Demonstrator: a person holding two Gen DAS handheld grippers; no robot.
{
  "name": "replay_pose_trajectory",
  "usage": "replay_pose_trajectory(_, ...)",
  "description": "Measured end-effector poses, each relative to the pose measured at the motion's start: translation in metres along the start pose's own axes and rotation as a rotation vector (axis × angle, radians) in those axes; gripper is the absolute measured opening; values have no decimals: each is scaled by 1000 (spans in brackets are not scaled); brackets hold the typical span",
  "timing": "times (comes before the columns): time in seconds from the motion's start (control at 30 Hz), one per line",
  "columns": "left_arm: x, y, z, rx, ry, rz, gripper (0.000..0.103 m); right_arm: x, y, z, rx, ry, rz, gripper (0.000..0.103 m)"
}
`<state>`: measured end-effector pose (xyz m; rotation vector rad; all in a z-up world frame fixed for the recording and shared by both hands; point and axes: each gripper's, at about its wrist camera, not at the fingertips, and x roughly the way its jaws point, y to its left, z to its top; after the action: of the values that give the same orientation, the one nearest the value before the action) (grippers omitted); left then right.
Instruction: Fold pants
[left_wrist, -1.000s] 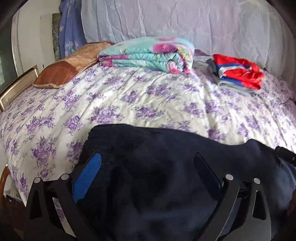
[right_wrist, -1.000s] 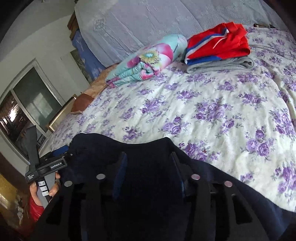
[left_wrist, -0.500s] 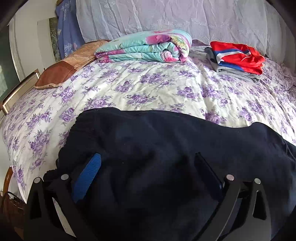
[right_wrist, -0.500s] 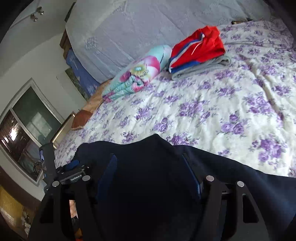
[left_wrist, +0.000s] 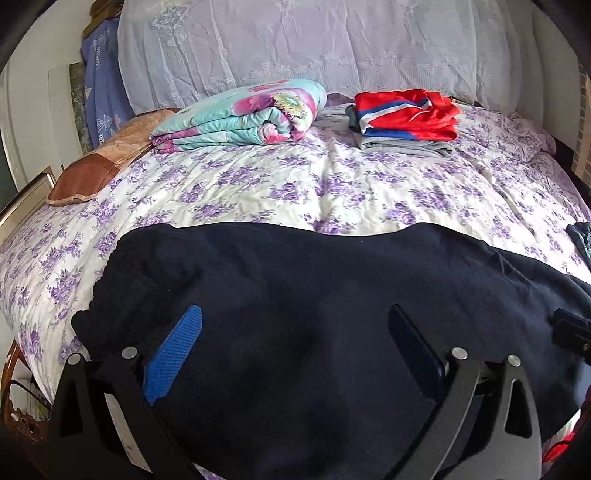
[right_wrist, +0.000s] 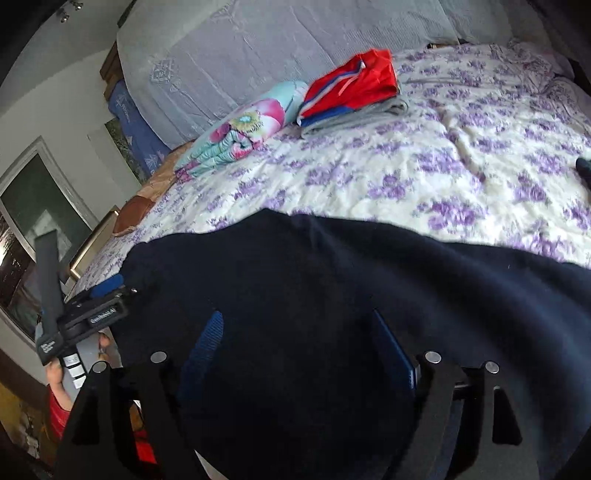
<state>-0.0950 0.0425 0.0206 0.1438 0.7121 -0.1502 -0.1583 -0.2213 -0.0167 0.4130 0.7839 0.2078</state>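
Note:
Dark navy pants (left_wrist: 314, 295) lie spread across the near edge of the bed, also in the right wrist view (right_wrist: 314, 295). My left gripper (left_wrist: 295, 325) is open, its blue-padded fingers (left_wrist: 173, 347) spread wide over the pants near the waistband end at left. My right gripper (right_wrist: 299, 332) is open too, its fingers (right_wrist: 205, 339) spread over the dark cloth. The left gripper's body (right_wrist: 85, 317) shows at the left of the right wrist view, the right gripper's body (left_wrist: 570, 330) at the right of the left wrist view.
The bed has a purple-flowered cover (left_wrist: 332, 192). At the back lie a folded floral quilt (left_wrist: 243, 114), a red and blue garment on grey clothes (left_wrist: 406, 118) and a brown pillow (left_wrist: 99, 166). A small dark item (left_wrist: 581, 236) lies at the right edge.
Both grippers have pulled back and risen, so more of the pants and bed shows. The right gripper's fingers have spread wider. The pants lie flatter across the bed edge.

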Motion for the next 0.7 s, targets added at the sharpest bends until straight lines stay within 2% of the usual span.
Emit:
replay_pose_trajectory(0.1, -1, -13, -9, 31, 6, 2, 99, -6, 3, -4, -16, -27, -5, 82)
replay_pose_trajectory(0.2, -1, -22, -16, 53, 15, 18, 99, -27, 1, -4, 6, -73, 29, 82)
replay_pose_trajectory(0.4, -17, -40, -19, 96, -29, 20, 99, -73, -12, -9, -2, -171, -38, 82)
replay_pose_trajectory(0.53, -20, -56, -19, 122, -38, 2, 99, -84, -28, -15, 30, -184, -68, 83)
replay_pose_trajectory(0.7, -16, -73, -23, 166, -34, 5, 99, -76, -50, -22, 90, -157, -86, 83)
